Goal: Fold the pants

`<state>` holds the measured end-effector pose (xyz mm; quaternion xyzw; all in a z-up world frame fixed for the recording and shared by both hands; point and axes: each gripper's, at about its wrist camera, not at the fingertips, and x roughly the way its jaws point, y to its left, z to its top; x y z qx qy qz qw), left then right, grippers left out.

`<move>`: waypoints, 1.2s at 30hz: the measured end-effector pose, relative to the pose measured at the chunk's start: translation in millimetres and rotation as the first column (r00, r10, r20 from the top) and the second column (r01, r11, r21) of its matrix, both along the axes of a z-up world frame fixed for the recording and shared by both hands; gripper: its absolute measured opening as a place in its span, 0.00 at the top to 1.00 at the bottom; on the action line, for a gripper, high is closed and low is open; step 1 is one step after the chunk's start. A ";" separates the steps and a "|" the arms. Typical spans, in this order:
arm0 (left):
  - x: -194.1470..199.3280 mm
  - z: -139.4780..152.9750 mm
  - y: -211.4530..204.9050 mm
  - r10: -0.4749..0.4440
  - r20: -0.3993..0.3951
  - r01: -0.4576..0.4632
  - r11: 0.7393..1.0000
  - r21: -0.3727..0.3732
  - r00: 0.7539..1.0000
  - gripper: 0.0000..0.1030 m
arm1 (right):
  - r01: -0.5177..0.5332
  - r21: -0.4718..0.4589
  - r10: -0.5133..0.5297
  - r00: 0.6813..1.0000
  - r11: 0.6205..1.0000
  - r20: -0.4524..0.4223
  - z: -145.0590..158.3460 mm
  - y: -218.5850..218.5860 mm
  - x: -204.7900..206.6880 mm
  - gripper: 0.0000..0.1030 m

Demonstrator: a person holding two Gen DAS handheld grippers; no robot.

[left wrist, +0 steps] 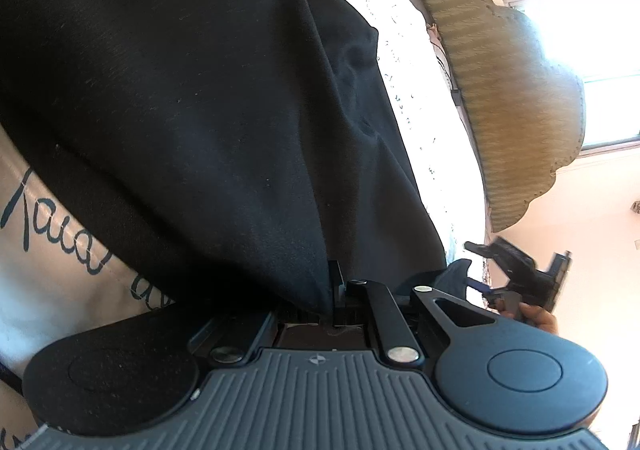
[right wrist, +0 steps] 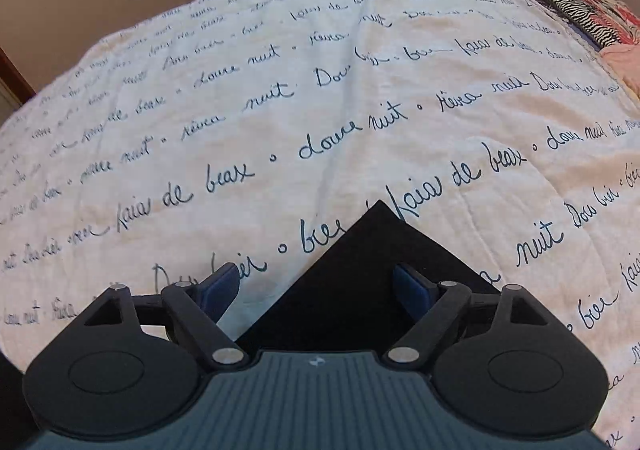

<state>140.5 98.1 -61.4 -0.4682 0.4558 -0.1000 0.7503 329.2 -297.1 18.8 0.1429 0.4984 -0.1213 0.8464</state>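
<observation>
Left wrist view: left gripper [left wrist: 338, 290] pinches black pants [left wrist: 208, 98] on the bedspread [right wrist: 320, 98], right gripper [right wrist: 316, 286] gapes empty over a corner—mid-fold, probably; next grab that corner.

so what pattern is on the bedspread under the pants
Cream bedspread with dark cursive script; clearest in the right wrist view.

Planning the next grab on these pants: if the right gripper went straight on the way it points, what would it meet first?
Most likely the black pants: a corner of the cloth lies flat on the lettered bedspread, between the open fingers of the right gripper. How far off it lies is unclear.
</observation>
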 end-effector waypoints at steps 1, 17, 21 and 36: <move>-0.3 -0.8 0.9 -0.003 0.001 0.003 1.000 -0.006 1.000 0.87 | -0.001 -0.011 0.001 1.000 1.000 -0.012 -3.9 0.3 2.2 0.18; -2.4 -6.3 7.9 -0.037 0.030 0.038 0.999 -0.037 0.999 0.87 | 0.076 0.222 -0.129 0.964 0.972 0.232 7.8 -37.1 -39.0 0.97; 2.6 -7.4 6.9 -0.037 0.026 0.038 0.998 -0.042 0.999 0.87 | 0.046 0.329 -0.163 0.926 0.943 0.339 26.6 -45.8 -78.6 0.97; 10.9 -11.7 13.1 -0.063 -0.018 0.061 0.994 -0.094 0.998 0.87 | 0.155 0.545 -0.434 0.791 0.824 0.431 6.5 -111.8 -277.7 0.97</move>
